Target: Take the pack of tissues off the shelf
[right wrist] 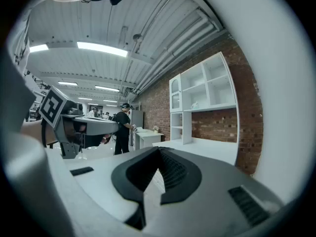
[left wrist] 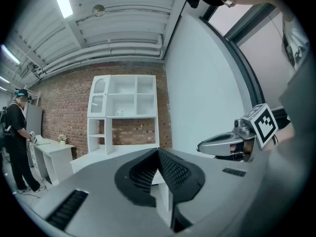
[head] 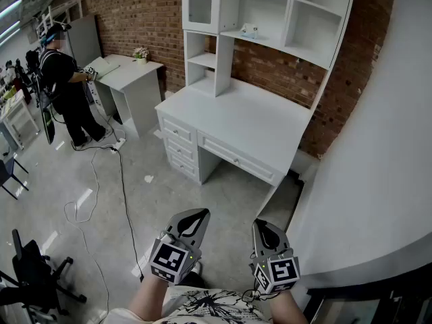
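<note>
Brick-wall room, white desk hutch (head: 270, 73) at upper centre of frame. Tissue pack (head: 248, 30) sits on its upper shelf, far off. Left gripper (head: 194, 219) and right gripper (head: 265, 231) are held low by the body, jaws closed, empty. Looks like standoff, reach not yet begun.

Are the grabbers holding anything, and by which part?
No, nothing. The left gripper and right gripper are both shut and empty; the pack of tissues sits up on the shelf.

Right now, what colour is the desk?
The desk is white; the head view shows it best.
</note>
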The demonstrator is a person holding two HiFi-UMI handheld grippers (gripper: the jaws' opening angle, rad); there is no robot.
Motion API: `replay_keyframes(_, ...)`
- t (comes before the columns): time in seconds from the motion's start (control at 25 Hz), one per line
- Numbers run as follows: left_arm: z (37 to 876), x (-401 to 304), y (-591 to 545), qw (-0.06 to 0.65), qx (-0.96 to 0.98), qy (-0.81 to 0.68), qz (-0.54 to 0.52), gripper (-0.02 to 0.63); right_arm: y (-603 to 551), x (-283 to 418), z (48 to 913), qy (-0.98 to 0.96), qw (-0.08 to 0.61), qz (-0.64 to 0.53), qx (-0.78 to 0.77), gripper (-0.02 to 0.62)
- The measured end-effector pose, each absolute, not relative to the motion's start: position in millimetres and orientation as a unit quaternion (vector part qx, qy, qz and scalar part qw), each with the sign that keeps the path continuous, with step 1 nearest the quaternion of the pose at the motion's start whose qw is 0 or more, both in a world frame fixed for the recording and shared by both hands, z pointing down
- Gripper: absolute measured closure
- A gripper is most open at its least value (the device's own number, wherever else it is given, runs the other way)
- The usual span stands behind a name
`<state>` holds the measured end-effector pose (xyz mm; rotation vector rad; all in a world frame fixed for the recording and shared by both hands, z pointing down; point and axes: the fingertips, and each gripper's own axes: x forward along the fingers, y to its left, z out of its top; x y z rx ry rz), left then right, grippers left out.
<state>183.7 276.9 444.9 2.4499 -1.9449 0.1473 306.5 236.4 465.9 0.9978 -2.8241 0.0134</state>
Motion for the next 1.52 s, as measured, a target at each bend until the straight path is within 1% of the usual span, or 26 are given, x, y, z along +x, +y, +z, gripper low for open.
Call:
replay_keyframes(0.32,444,178,268,0.008,0.784,-0.619,0.046,0.591,229,301,466,-0.939,0.074,0.011,0.335,0.591)
replay_keyframes(0.52,449,172,259,0.014,0.786,-0.616,0.049,0.591,219,295,467,-0.938,0.062,0.031,0.339,0.589)
replay_keyframes(0.72,455,158,245,0.02,0.793,-0.606,0.054,0.591,202,281,474,-0.932,0.072,0.035,0.354,0.589)
replay_keyframes(1.08,451,81,202,0.016,0.803,-0.594,0.051,0.591,163,208,465,-0.924,0.068,0.024,0.376,0.589)
replay_keyframes(1.36,452,14,174,0.029,0.803,-0.593,0.054,0.591,132,142,463,-0.923,0.074,0.019,0.378,0.589)
replay_keyframes(1.52,453,-12,159,0.038,0.797,-0.6,0.05,0.591,115,114,467,-0.927,0.083,0.018,0.365,0.588)
